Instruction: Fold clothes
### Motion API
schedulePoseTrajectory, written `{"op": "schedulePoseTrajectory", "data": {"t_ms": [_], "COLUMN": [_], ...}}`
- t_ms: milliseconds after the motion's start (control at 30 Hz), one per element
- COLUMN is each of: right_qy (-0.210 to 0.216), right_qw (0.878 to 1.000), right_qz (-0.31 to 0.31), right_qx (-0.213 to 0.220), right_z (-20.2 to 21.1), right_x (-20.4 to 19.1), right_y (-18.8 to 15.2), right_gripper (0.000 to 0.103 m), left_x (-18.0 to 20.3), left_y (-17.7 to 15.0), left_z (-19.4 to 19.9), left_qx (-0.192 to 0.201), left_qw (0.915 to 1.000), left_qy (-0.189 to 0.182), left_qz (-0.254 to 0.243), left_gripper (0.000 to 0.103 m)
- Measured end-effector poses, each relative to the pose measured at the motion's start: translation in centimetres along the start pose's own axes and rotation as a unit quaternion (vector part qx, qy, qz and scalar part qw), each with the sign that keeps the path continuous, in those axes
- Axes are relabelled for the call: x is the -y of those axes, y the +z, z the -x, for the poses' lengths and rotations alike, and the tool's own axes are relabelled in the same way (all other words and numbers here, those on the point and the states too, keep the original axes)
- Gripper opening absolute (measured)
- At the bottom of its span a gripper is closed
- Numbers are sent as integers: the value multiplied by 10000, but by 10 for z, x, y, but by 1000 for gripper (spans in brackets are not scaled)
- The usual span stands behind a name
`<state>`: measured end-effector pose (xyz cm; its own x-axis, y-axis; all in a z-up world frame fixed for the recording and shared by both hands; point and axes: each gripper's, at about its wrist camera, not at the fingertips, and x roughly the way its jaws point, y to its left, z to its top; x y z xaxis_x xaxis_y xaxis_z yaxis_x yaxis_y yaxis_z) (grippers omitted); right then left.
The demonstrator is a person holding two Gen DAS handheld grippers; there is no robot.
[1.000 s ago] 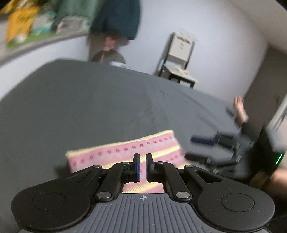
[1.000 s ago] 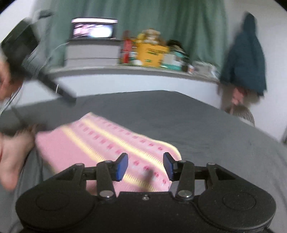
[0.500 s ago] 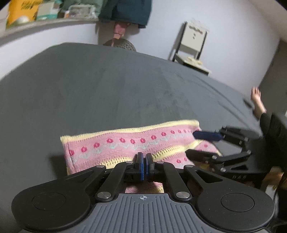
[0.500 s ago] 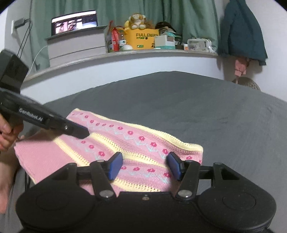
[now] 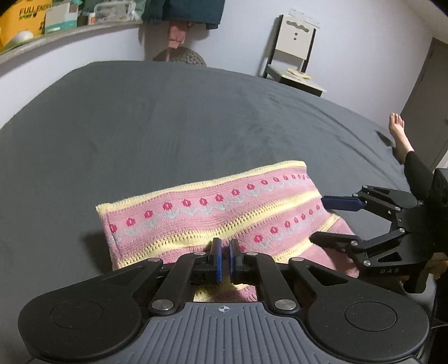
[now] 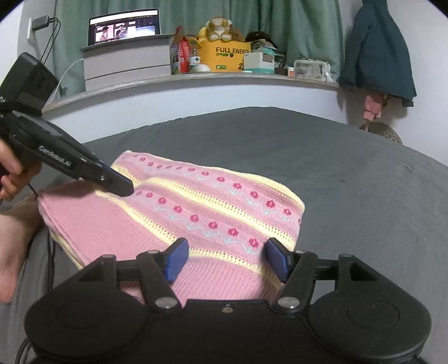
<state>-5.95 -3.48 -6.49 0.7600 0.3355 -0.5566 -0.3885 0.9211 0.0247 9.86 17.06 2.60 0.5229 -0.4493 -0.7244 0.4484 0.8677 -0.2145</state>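
A pink knitted garment (image 5: 212, 212) with yellow stripes and red flowers lies folded on the grey bed (image 5: 168, 120). My left gripper (image 5: 225, 260) hovers over its near edge, pads almost together, and no cloth shows between them. From the right wrist view its tip (image 6: 120, 190) rests low over the garment's (image 6: 196, 212) left part. My right gripper (image 6: 226, 260) stands over the garment's near right corner. Its jaws are opening, and the fabric lies below the pads without being pressed. The left wrist view shows the right gripper (image 5: 322, 221) at the garment's right end.
A shelf (image 6: 196, 81) behind the bed carries a laptop (image 6: 123, 26), a yellow box (image 6: 224, 57) and small clutter. A dark jacket (image 6: 375, 53) hangs on the wall. A chair (image 5: 294, 56) stands beyond the far bed edge. A person's bare foot (image 5: 399, 134) rests at the right.
Both grippers have sunk closer to the garment. The right gripper's jaws have spread wider. The left gripper's pads stay close together.
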Motion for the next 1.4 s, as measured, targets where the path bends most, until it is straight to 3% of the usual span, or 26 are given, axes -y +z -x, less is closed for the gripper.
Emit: {"op": "schedulePoseTrajectory", "data": {"t_ms": [267, 433, 500, 600, 633, 667, 700, 833, 1067, 1200, 1300, 1400], "right_qy": [83, 77, 94, 145, 172, 186, 198, 138, 190, 348, 565, 816], "right_qw": [9997, 9994, 9995, 9993, 9992, 9987, 9981, 9954, 9915, 9856, 9793, 9695], "right_qz": [90, -238, -187, -244, -301, -414, -542, -928, -1280, -1645, -1933, -2291], "right_qx": [-197, -232, -235, -224, -223, -223, -222, -206, -167, -156, -182, -317], "right_z": [17, 11, 16, 21, 23, 23, 22, 21, 23, 18, 12, 0], "right_x": [-5, 0, 2, 9, 12, 16, 20, 33, 49, 58, 67, 78], "right_y": [-4, -10, -7, -7, -7, -6, -6, -3, -2, -1, 2, 6], "right_gripper": [63, 67, 67, 69, 69, 70, 70, 70, 70, 70, 70, 70], "left_x": [3, 0, -7, -26, -33, -39, -46, -72, -82, -75, -62, -49], "left_y": [-13, -19, -16, -15, -15, -15, -18, -32, -53, -57, -63, -67], "left_z": [16, 14, 23, 44, 51, 58, 59, 55, 7, -20, -43, -54], "left_qx": [-718, -668, -617, -209, -55, 100, 140, 142, -816, -997, -1155, -1204], "left_qw": [9972, 9970, 9958, 9924, 9902, 9874, 9845, 9696, 9493, 9450, 9368, 9427], "left_qy": [-202, -321, -420, -387, -336, -285, -273, -424, -694, -931, -1268, -1231], "left_qz": [12, 217, 529, 1152, 1354, 1554, 1726, 2407, 2955, 2971, 3049, 2859], "left_gripper": [7, 7, 7, 9, 31, 79, 102, 103, 103, 103, 103, 103]}}
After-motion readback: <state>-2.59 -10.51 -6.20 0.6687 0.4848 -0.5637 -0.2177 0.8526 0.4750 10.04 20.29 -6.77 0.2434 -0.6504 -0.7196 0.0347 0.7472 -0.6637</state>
